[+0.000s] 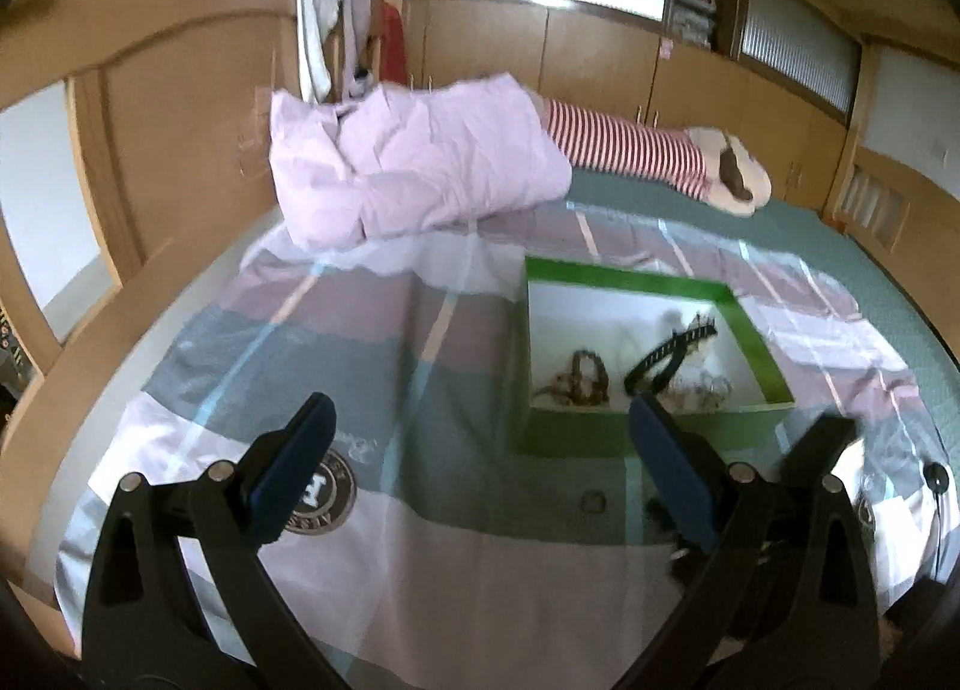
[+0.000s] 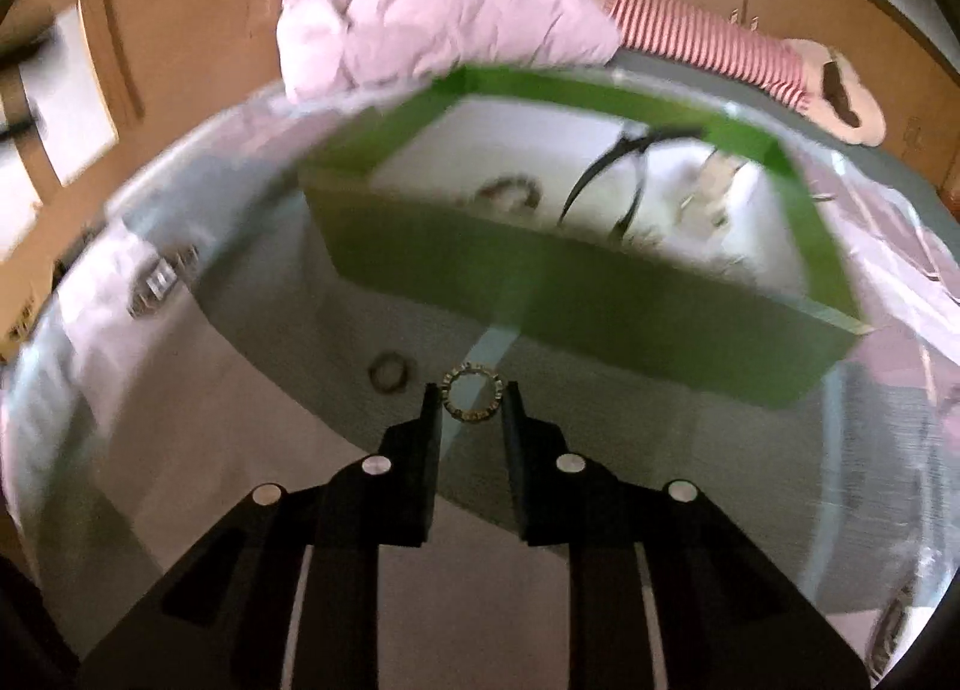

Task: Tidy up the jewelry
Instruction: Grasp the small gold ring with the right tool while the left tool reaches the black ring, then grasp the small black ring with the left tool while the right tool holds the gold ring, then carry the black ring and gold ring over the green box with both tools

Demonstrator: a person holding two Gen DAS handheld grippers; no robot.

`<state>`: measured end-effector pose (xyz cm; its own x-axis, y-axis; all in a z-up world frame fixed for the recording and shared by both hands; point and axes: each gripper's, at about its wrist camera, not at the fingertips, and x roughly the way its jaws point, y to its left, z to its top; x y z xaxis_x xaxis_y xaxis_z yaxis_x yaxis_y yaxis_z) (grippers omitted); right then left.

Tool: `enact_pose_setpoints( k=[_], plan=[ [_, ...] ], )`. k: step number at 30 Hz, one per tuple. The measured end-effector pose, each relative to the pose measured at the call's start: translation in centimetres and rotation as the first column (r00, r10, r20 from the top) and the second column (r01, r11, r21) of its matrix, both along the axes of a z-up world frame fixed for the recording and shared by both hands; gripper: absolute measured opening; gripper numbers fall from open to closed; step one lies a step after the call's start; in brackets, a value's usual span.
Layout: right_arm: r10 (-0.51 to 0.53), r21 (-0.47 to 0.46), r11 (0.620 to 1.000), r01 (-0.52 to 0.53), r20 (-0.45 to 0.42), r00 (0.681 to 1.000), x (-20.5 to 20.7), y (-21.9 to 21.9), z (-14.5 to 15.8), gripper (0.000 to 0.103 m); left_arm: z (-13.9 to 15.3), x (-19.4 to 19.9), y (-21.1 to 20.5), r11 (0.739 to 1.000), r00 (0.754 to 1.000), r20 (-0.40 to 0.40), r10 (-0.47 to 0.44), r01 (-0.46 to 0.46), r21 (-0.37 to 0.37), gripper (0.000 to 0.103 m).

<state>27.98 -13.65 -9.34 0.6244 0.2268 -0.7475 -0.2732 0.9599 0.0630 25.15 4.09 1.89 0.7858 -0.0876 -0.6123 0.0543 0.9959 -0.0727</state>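
Now right tool pinches a beaded ring; left tool gapes wide.

My left hand-held gripper hangs over the bed, its two blue-padded fingers spread wide with nothing between them. Under it lies a patchwork bedsheet with a round badge. Ahead to the right sits a green box with a white inside, holding a black hair clip and brownish tangled jewelry. A small ring lies on the sheet just before the box. A pink quilt is piled beyond.
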Motion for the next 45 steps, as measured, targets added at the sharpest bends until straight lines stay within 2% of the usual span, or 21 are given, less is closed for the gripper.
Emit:
enact_pose_setpoints(
  k=[5,7,9,12,14,17,22,28,31,33,34,38,41,45],
  plan=[
    [-0.042,0.060,0.997,0.039,0.052,0.998,-2.8,-3.5,6.3,0.020,-4.0,1.2,-3.2,0.996,0.992,-0.099,-0.081,0.083,0.020,0.097],
    [-0.053,0.075,0.996,0.046,0.090,0.995,-3.9,-4.8,8.3,0.020,-6.2,1.5,-5.3,0.989,0.986,-0.117,-0.120,0.128,0.068,0.094],
    [-0.066,0.113,0.992,0.056,0.091,0.994,-4.8,-6.2,9.5,0.020,-8.8,1.9,-7.3,0.979,0.977,-0.150,-0.154,0.171,0.112,0.083],
    [-0.070,0.129,0.990,0.060,0.072,0.995,-5.3,-7.3,9.3,0.020,-11.8,2.7,-8.6,0.971,0.963,-0.219,-0.158,0.192,0.145,0.070],
    [-0.069,0.132,0.989,0.061,0.060,0.996,-5.1,-7.6,9.0,0.020,-13.0,3.2,-8.9,0.968,0.962,-0.230,-0.146,0.186,0.167,0.067],
    [-0.066,0.142,0.988,0.058,0.049,0.997,-5.0,-7.9,8.7,0.020,-14.3,3.9,-9.1,0.970,0.954,-0.261,-0.147,0.190,0.149,0.060],
    [-0.052,0.155,0.987,0.043,0.053,0.997,-5.0,-8.2,8.9,0.020,-15.5,4.2,-10.0,0.961,0.947,-0.272,-0.170,0.220,0.168,0.058],
    [-0.049,0.161,0.986,0.040,0.053,0.997,-5.0,-8.3,8.9,0.020,-15.6,4.9,-10.1,0.964,0.950,-0.264,-0.167,0.213,0.157,0.058],
    [-0.049,0.160,0.986,0.041,0.049,0.998,-4.9,-8.4,8.9,0.020,-15.6,5.2,-10.3,0.964,0.948,-0.263,-0.178,0.222,0.146,0.046],
    [-0.051,0.155,0.987,0.044,0.046,0.998,-4.9,-8.4,8.8,0.020,-15.4,5.3,-10.6,0.963,0.947,-0.264,-0.185,0.228,0.144,0.027],
    [-0.053,0.152,0.987,0.045,0.046,0.998,-4.8,-8.4,8.8,0.020,-15.3,5.3,-10.6,0.963,0.945,-0.267,-0.188,0.231,0.139,0.022],
    [-0.056,0.148,0.988,0.047,0.052,0.997,-4.8,-8.3,8.9,0.020,-14.9,5.2,-10.2,0.967,0.941,-0.275,-0.195,0.232,0.109,0.020],
    [-0.058,0.143,0.989,0.048,0.069,0.996,-5.0,-8.0,9.4,0.020,-13.1,4.5,-9.7,0.969,0.951,-0.232,-0.205,0.230,0.086,0.020],
    [-0.078,0.144,0.988,0.062,0.104,0.992,-5.7,-7.8,10.3,0.020,-7.8,2.3,-8.7,0.974,0.969,-0.117,-0.219,0.224,0.030,0.020]
  ],
)
